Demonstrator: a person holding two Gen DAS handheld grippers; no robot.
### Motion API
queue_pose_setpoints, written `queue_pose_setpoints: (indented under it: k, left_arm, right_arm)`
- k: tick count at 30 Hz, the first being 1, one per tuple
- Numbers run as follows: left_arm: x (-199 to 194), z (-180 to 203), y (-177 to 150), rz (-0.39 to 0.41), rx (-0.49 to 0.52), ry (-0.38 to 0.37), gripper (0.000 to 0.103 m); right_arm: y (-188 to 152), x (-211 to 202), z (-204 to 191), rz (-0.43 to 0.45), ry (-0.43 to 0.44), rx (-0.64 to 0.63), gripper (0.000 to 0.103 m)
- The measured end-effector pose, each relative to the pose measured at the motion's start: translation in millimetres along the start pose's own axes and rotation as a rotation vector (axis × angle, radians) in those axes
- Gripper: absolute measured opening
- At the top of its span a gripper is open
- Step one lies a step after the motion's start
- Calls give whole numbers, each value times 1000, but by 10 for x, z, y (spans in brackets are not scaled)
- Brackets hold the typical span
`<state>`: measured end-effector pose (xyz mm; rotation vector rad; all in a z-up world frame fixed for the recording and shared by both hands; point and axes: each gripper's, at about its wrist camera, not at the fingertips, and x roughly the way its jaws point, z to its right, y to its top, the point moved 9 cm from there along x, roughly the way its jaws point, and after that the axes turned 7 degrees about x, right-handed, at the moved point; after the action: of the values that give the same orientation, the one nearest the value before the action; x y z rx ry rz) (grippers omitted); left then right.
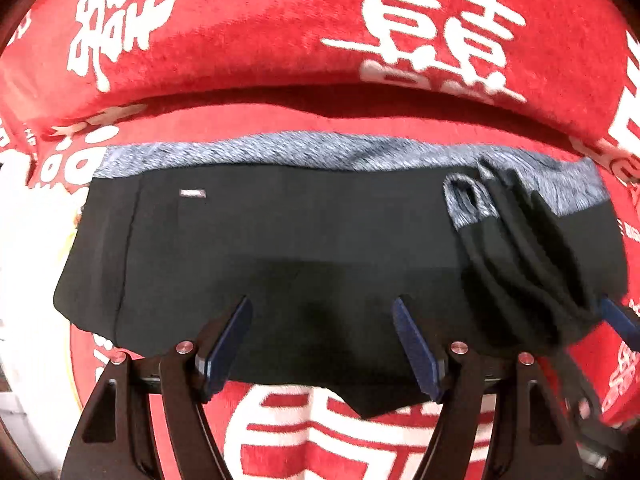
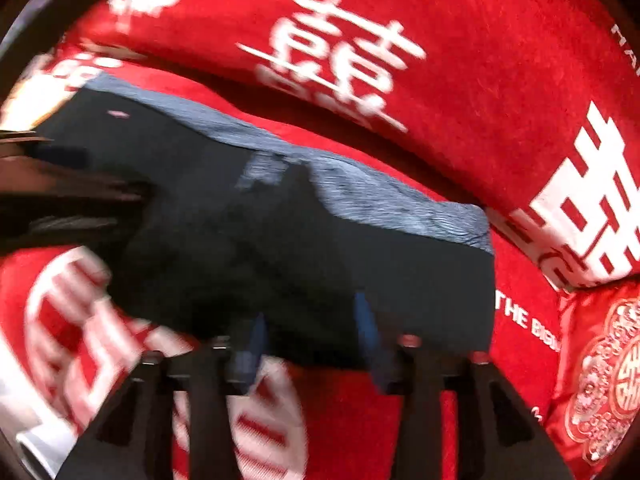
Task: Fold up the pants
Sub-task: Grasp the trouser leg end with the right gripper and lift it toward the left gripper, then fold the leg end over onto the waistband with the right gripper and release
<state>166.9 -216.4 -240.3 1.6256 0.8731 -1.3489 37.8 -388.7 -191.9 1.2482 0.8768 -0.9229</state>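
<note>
The right wrist view is blurred, so fine detail there is lost. The pants (image 1: 304, 248) lie flat on a red blanket (image 1: 248, 32) – black, with a grey waistband (image 1: 256, 150) along the far edge and bunched folds at the right (a small tag shows far left). The left gripper (image 1: 322, 322) hovers over the near edge, fingers spread, holding nothing. The right gripper (image 2: 312, 320) sits at the near right – fingers also apart, nothing between them.

Two close wrist views over the same pants (image 1: 280, 248) (right one tilted).
</note>
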Motion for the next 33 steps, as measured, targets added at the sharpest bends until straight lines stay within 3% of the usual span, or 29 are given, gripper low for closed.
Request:
queue_pose_setpoints:
  k: [2,5,9,11,13,14,15,16,19,21,22,24,25,26,27,29,33]
  left_arm:
    - [-30,26,-23,12,14,-45,74]
    - [-140,374,85,36,42,-117,74]
    - [-54,788,266,7,49,-234,74]
    - [38,910,315,-17,65,-239,74]
    - [108,1018,364,-23,75,-250,74]
    - [141,1063,376,-35,67,-261,74]
    - [180,1083,389,-45,58,-269,74]
    - [203,1091,408,-41,52,-268,74]
    - [197,1099,310,-17,131,-161,74]
    - [300,1070,109,-50,181,-100,74]
    - [288,1028,37,-44,152,-124,74]
    - [196,953,23,-31,110,-142,74]
    - [131,890,42,-21,100,-115,74]
    - [83,854,68,-10,95,-99,74]
    - [34,832,102,2,89,-95,74]
    - [-105,821,250,44,72,-93,74]
    - [-343,989,664,142,83,-107,74]
  right_arm:
    - [-20,-126,140,-3,106,102,57]
    - [-98,-138,485,-51,245,327,57]
    - [-344,90,903,-176,536,783,56]
    - [-424,189,1004,-180,626,966,55]
    - [-475,324,1106,-176,674,1095,50]
    - [-477,379,1136,-174,693,1138,40]
    - [-464,429,1151,-168,708,1165,19]
    - [-436,471,1143,-167,711,1164,10]
    - [-437,467,988,-184,671,1047,8]
    - [-549,501,772,-276,628,926,3]
    - [-617,497,675,-311,609,868,4]
    - [-613,346,606,-287,599,771,7]
    - [-535,204,664,-227,587,728,7]
    - [-472,132,720,-188,584,708,19]
    - [-362,36,844,-129,567,690,40]
    - [-133,-34,1189,-22,515,702,60]
    - [117,321,1866,14,447,870,59]
